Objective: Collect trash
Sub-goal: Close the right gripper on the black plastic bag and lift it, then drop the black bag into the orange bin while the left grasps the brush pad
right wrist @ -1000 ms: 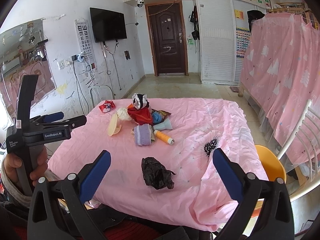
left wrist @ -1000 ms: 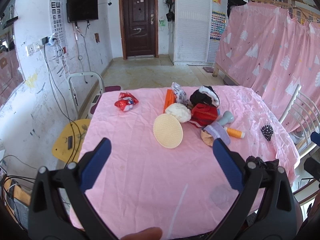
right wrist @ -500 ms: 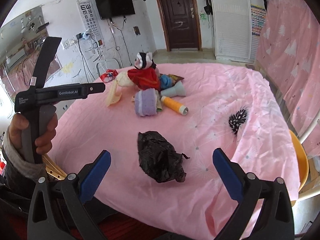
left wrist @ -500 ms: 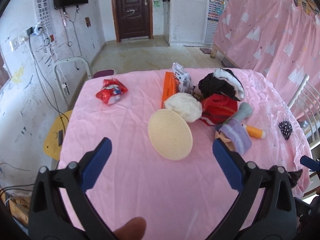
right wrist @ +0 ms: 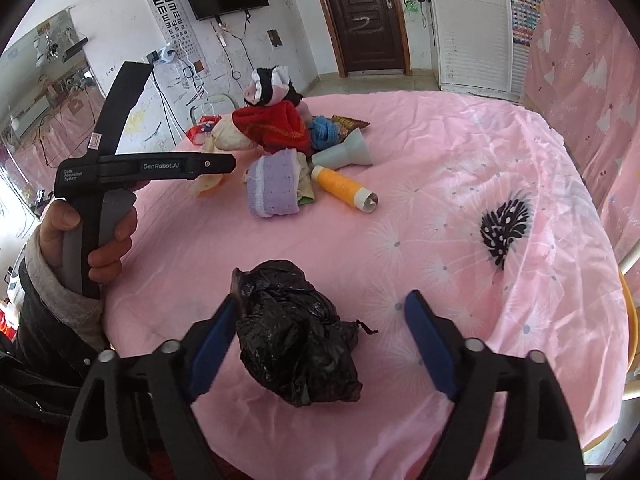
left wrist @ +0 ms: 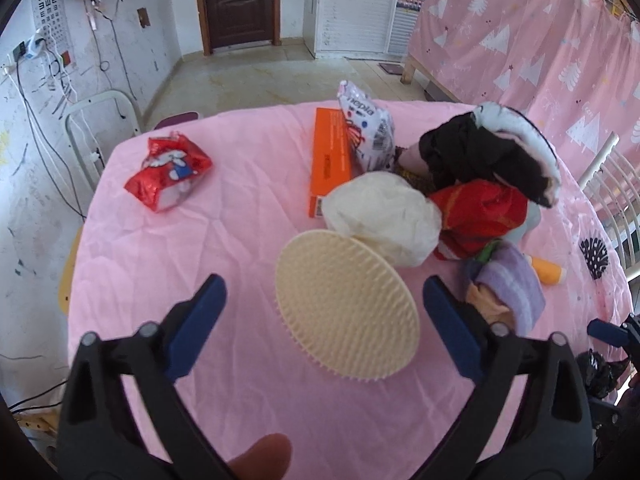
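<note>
Currently, step in hand: right gripper point(right wrist: 320, 340) poised around the black bag point(right wrist: 296, 334), judged the start of trash collection; nothing lifted yet.
Right gripper: fingers spread wide, left pad just beside or touching the bag's edge (cannot tell which), right pad well apart from it.
Black bag: crumpled plastic, bunched shut, lying on the pink tablecloth point(right wrist: 440, 184) near the table's front edge; no opening visible; contents hidden.
Left gripper: point(left wrist: 324, 316) fingers apart, holding nothing, held above the table with the cream round bristle pad point(left wrist: 346, 306) between and beyond them.
Next move, judged: right fingers need to close on the bag's bulk, low enough to catch several folds; thin plastic will crush and may slip if only a loose fold is pinched.
Then, judged: bag needs opening, probably with both grippers, before any trash goes in.
Likely trash: red snack wrapper point(left wrist: 168, 174) alone at the far left; white printed packet point(left wrist: 368, 132) leaning on the orange box point(left wrist: 330, 160).
Pile: cream bundle point(left wrist: 380, 218), red cloth point(left wrist: 480, 216), black-and-white garment point(left wrist: 496, 152), purple knit piece point(right wrist: 274, 188), orange thread spool point(right wrist: 344, 190), grey funnel-shaped item point(right wrist: 346, 154), all touching or nearly so.
Apart from pile: black spotted scrap point(right wrist: 504, 226) toward the right edge.
Other containers: none visible on the table.
</note>
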Demonstrator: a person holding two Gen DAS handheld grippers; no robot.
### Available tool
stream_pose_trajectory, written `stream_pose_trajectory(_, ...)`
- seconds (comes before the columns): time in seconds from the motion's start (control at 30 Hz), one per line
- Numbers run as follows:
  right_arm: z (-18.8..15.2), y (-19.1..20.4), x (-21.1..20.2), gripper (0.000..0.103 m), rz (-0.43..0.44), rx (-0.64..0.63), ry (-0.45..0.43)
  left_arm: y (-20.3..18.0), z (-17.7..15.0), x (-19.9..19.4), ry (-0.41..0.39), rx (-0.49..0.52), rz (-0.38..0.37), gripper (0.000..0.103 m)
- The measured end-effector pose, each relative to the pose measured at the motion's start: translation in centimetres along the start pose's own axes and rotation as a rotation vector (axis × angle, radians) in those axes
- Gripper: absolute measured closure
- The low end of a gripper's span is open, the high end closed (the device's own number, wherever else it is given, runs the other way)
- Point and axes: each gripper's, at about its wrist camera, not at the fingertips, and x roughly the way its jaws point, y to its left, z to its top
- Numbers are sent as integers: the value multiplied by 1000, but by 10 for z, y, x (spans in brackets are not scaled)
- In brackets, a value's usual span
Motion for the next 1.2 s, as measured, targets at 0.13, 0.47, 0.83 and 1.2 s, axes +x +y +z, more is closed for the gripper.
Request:
stream_pose_trajectory(0.13, 0, 3, 5, 61, -5, -22, 11, 2, -3, 5, 17, -11, -5, 39)
stream_pose_trajectory(0.47, 5, -1, -1, 81, 16, -17, -11, -6, -13, -11, -9, -20, 21, 54)
stream_pose_trajectory(0.83, 13, -19, -27, 80, 35, 20, -79, -14, -20, -56, -85, -14, 64, 54)
stream_pose_trajectory(1.2, 20, -88, -80, 80, -69, 114, -220, -107, 15, -95, -188, 164, -22, 54)
